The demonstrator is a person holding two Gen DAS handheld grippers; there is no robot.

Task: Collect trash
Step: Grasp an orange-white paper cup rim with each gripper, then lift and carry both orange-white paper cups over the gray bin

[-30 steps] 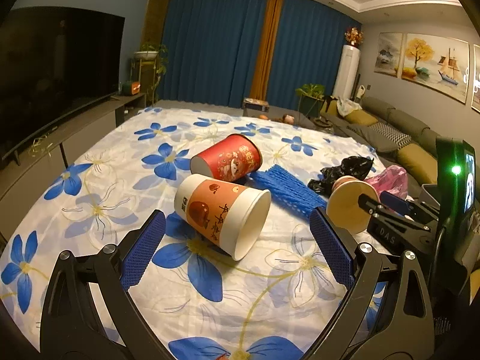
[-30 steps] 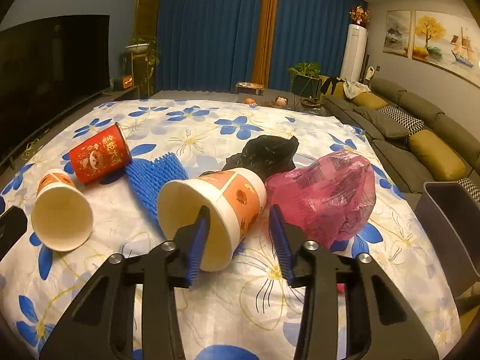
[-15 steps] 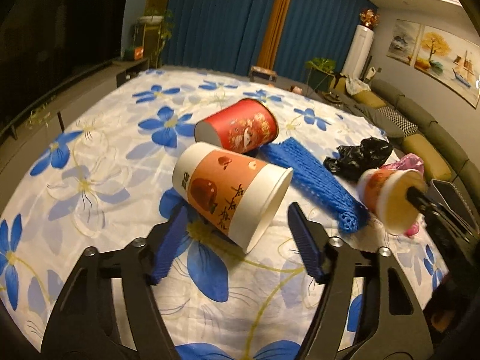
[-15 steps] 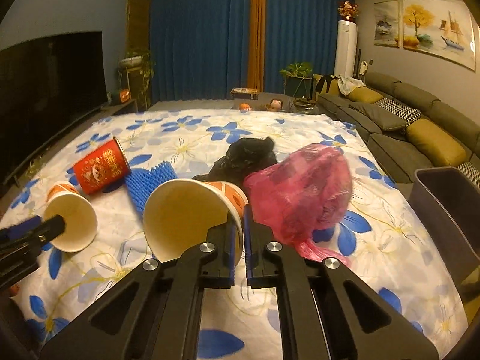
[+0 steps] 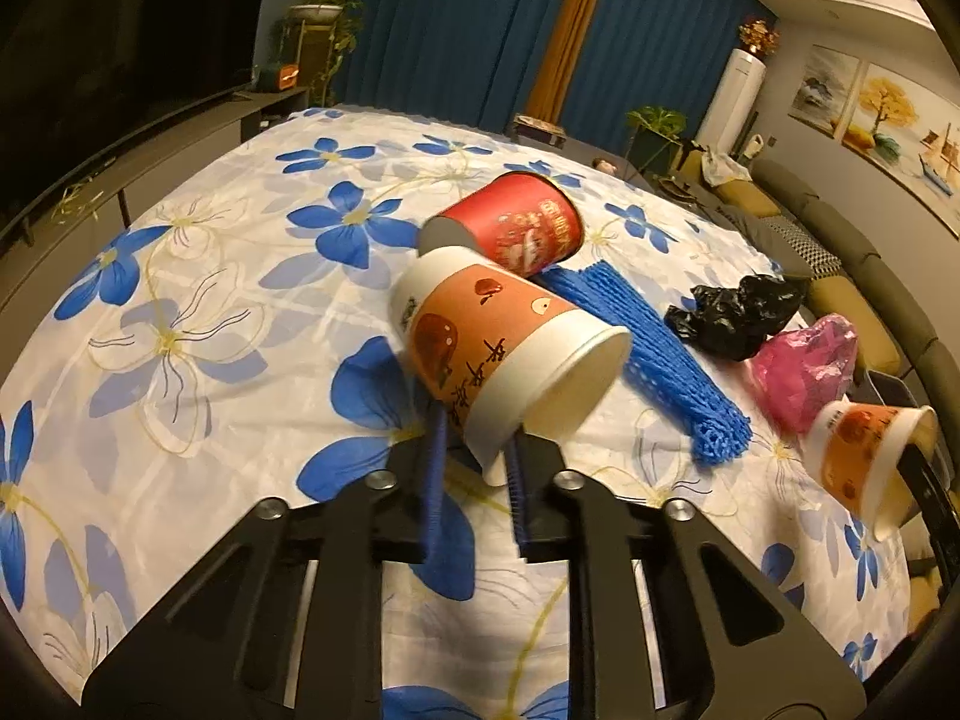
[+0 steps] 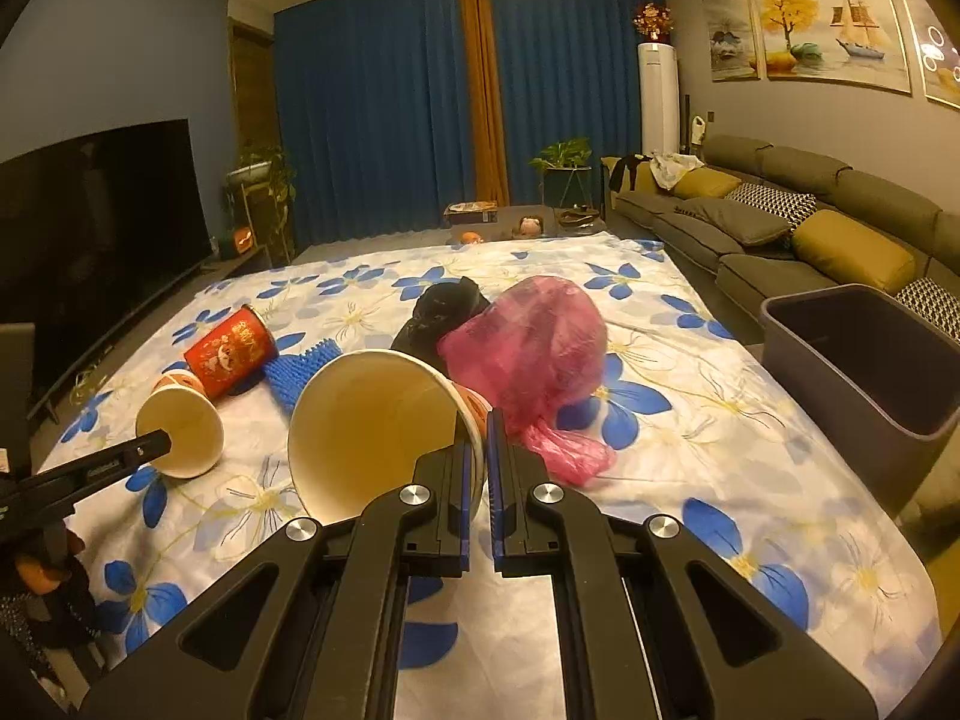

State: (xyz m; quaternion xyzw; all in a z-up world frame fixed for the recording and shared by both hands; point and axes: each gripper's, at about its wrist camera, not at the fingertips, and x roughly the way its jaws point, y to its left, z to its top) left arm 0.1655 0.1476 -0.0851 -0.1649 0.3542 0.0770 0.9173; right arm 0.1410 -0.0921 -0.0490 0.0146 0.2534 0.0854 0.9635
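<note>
On the cloth-covered surface (image 6: 690, 420) four pieces of trash are grouped. A tipped cup (image 5: 510, 354) lies nearest in the left wrist view, with a printed tub (image 5: 516, 228) touching it behind and a mesh sleeve (image 5: 654, 360) to its right. Farther right a dark bag (image 5: 738, 312) is set behind a crumpled bag (image 5: 804, 372). A bin (image 6: 864, 360) stands at the surface's right edge, apparently on the floor, before the sofa (image 6: 780, 204).
</note>
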